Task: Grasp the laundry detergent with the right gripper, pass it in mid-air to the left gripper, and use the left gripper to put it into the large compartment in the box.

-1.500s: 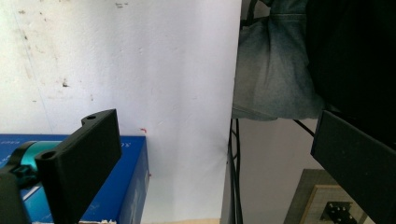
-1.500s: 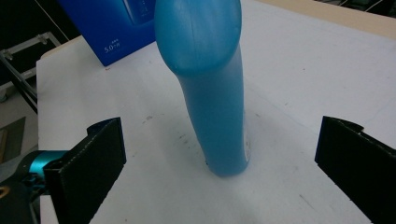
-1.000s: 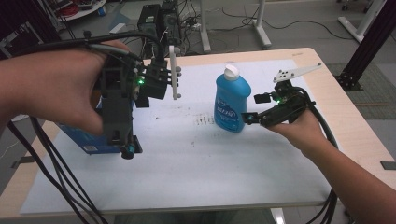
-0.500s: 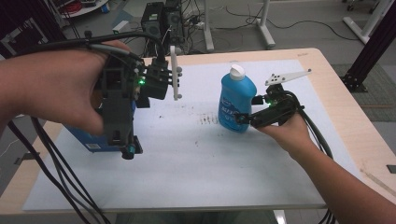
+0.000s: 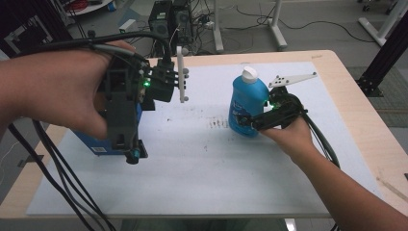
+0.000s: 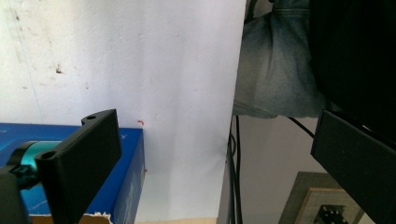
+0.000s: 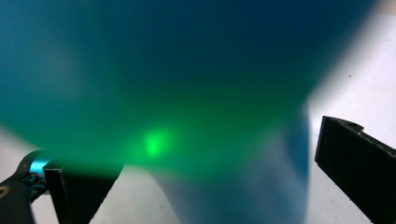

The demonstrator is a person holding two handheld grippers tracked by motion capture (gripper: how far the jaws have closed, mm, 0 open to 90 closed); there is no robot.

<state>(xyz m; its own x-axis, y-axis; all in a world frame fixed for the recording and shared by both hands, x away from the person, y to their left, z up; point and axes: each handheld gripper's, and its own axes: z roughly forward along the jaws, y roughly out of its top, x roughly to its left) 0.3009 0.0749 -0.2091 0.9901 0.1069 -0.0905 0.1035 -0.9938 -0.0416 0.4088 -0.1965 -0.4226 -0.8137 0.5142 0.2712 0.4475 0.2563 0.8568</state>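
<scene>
Change since the earlier frames: my right hand-held gripper (image 5: 250, 120) and the blue bottle (image 5: 246, 103) have shifted together toward the left and far side of the surface (image 5: 356, 125); the left hand-held gripper (image 5: 131, 155) has hardly moved.

High view: bottle upright, long axis vertical, white cap up, on the white sheet (image 5: 202, 168). It stands directly ahead of the right gripper, between its jaws at the lower body. The right hand is far nearer to it than the left. Left gripper points down, raised above a blue box (image 5: 98, 142).

Left gripper view: jaws wide apart, nothing between them; box corner (image 6: 126, 186) and sheet edge below.

Right gripper view: bottle (image 7: 177, 79) blurred, very close, spanning the jaws; I judge them closed on it, though contact is not sharply visible.
</scene>
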